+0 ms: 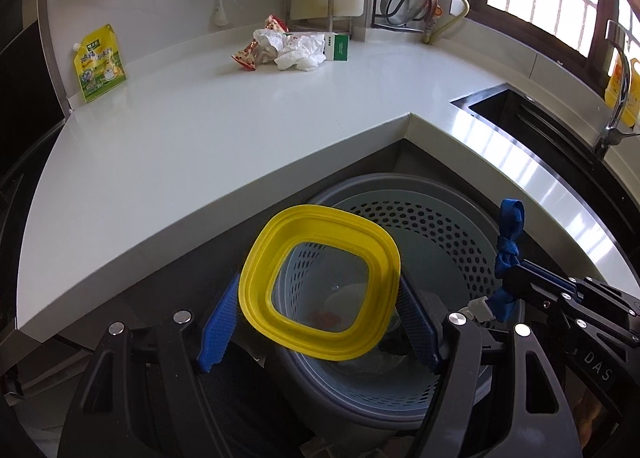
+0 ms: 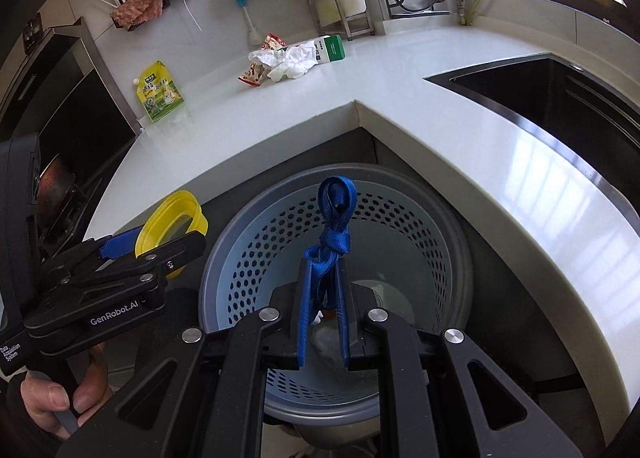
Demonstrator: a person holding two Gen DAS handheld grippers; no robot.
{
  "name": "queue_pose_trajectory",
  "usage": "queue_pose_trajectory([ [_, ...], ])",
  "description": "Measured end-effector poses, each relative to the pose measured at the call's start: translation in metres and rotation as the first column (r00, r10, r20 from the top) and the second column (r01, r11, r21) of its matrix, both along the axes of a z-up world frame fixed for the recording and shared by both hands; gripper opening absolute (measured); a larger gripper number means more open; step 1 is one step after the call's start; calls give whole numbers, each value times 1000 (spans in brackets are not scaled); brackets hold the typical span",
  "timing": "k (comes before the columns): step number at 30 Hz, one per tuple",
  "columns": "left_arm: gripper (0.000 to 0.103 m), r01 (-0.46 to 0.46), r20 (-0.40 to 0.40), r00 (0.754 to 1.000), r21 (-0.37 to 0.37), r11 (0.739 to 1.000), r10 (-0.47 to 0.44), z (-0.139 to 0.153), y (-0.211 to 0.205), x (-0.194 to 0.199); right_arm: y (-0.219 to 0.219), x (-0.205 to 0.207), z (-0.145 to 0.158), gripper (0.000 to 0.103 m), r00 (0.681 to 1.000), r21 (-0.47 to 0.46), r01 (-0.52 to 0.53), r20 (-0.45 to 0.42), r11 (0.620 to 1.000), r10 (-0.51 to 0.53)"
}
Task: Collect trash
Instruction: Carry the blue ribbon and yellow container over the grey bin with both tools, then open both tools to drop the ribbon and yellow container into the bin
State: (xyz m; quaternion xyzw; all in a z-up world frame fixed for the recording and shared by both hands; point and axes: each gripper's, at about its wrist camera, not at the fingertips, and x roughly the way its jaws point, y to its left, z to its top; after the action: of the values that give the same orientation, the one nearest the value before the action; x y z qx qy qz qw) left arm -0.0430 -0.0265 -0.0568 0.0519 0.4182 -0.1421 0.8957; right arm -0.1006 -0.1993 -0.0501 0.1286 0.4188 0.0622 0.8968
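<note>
My left gripper [image 1: 320, 298] is shut on a yellow plastic container [image 1: 256, 278] with a clear middle; the blue pads [image 1: 218, 322] press on its two sides. It hangs tilted over a grey-blue perforated trash basket [image 1: 440, 226] that stands on the floor under the counter's inner corner. My right gripper [image 2: 322, 270] is shut on a knotted blue strap [image 2: 336, 202], whose loop sticks up above the basket [image 2: 256, 242]. In the right wrist view the yellow container [image 2: 188, 206] is at the left, beside the basket's rim. Pale scraps lie at the basket's bottom.
On the white counter [image 1: 200, 130] lie crumpled white tissue [image 1: 300, 50], a red snack wrapper [image 1: 246, 56], a green-and-white carton [image 1: 340, 46] and a yellow-green pouch [image 1: 100, 66]. A dark sink [image 2: 540, 98] with a faucet [image 1: 616, 98] is at the right. A hand [image 2: 52, 398] holds the left gripper.
</note>
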Motion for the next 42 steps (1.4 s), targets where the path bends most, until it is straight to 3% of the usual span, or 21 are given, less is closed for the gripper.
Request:
queue_pose_trajectory([
  [21,72,48,-102,994,49,998,-43,-41,-30,7,-21,5,-45,12,996,11,16,-83,1000,-15],
  [42,73,40,-129,991,41,998,-35,-46,-28,6,-22,5,-56,15,994,4,25,-109,1000,-25],
])
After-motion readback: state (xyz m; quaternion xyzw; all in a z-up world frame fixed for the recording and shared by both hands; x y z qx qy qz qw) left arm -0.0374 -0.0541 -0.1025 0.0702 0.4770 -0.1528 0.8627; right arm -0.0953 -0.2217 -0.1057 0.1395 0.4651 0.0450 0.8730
